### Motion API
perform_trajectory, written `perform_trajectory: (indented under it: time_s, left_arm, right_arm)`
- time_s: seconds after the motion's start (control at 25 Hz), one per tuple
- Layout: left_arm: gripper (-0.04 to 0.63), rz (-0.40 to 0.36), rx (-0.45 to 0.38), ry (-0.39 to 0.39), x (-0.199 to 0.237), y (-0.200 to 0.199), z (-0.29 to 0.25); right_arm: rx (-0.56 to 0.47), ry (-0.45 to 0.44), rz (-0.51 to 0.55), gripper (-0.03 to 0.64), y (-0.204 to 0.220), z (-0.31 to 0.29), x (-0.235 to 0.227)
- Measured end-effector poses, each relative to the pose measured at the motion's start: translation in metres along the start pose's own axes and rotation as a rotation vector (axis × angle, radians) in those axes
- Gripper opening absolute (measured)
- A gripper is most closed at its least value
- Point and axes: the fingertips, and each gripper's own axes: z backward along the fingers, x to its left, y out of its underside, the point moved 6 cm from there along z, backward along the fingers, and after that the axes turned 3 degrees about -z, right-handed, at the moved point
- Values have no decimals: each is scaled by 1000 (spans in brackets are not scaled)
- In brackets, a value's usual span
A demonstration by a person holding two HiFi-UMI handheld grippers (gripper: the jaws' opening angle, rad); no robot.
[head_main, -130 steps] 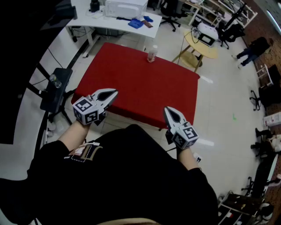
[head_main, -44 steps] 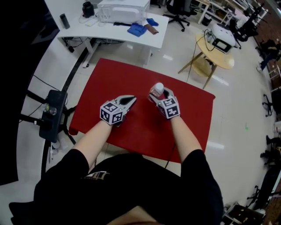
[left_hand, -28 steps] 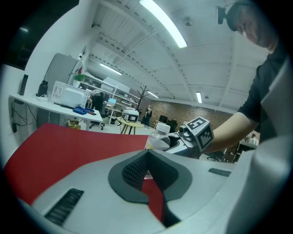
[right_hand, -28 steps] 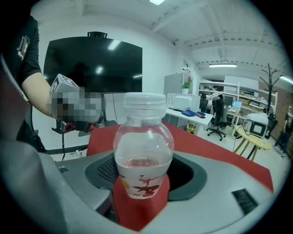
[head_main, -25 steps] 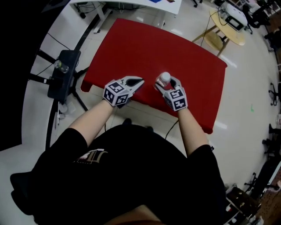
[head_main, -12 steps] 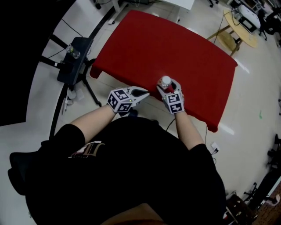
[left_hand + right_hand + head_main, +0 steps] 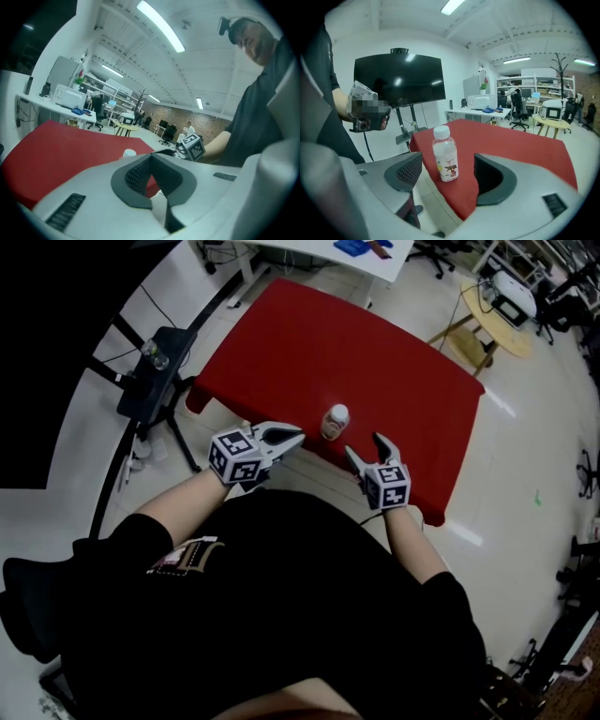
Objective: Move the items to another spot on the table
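Observation:
A small clear bottle (image 7: 336,421) with a white cap stands upright on the red table (image 7: 375,343), close to its near edge. My right gripper (image 7: 366,446) hovers just short of that edge. Its jaws are opening, and the bottle (image 7: 445,153) stands free a little beyond the fingertips, touching neither pad. My left gripper (image 7: 292,437) is shut and empty, left of the bottle at the table's near edge. In the left gripper view, the bottle's cap (image 7: 129,153) peeks over the closed jaws of the left gripper (image 7: 150,161), with the right gripper's marker cube (image 7: 191,145) beyond.
A black stand with a device on a tripod (image 7: 150,381) is by the table's left side. A white desk (image 7: 328,249) and a round wooden table (image 7: 497,324) stand farther back. A large dark screen (image 7: 398,79) shows in the right gripper view.
The right gripper carried the bottle from the far side to the near edge, then let go and drew back toward the person. The left gripper stayed shut beside it.

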Motion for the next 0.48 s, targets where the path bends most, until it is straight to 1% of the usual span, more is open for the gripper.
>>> perform_trajectory:
  time_s: [0.12, 0.2, 0.24, 0.32, 0.4, 0.48]
  left_arm:
    - [-6, -37, -40, 26, -9, -27, 31]
    - [-6, -63, -66, 52, -8, -45, 59]
    - [-6, -70, -81, 63, -6, -53, 74]
    - [-6, -55, -102, 76, -1, -61, 102]
    - [-6, -27, -107, 89, 4, -60, 126]
    - [-6, -17, -101, 103, 5, -61, 142]
  right_arm:
    - [-73, -20, -84, 354, -20, 56, 26]
    - [-138, -35, -160, 333, -37, 85, 56]
    - [-173, -40, -195, 308, -47, 96, 74]
    - [-226, -43, -240, 223, -63, 110, 111]
    - [-244, -38, -259, 159, -73, 115, 144]
    - [-244, -61, -256, 95, -82, 113, 168]
